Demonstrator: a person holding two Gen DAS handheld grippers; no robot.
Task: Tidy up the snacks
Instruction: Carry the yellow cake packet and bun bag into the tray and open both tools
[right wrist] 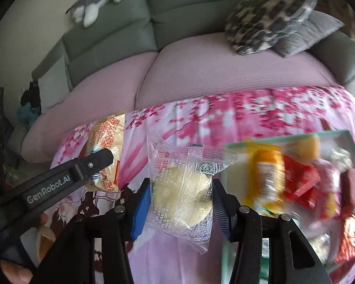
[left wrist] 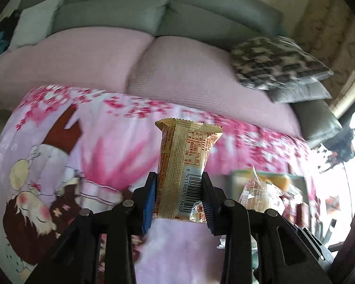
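Both snacks up off the blanket-covered surface [left wrist: 66, 146] right now. Left hand-held gripper [left wrist: 179, 198] clamped tight on a gold-wrapped snack bar [left wrist: 184, 165], gripped low near the barcode end, top sticking up free. Right hand-held gripper [right wrist: 181, 203] closed on a clear-wrapped pastry [right wrist: 182, 187], pads squeezing the wrapper sides. Green-rimmed snack box [right wrist: 284, 135] near the right edge, already pretty full of bright packets. Probably best to carry each one level over the box, aim for a gap between packets, get low, then let go. No squeezing harder on that pastry, looks crushable.
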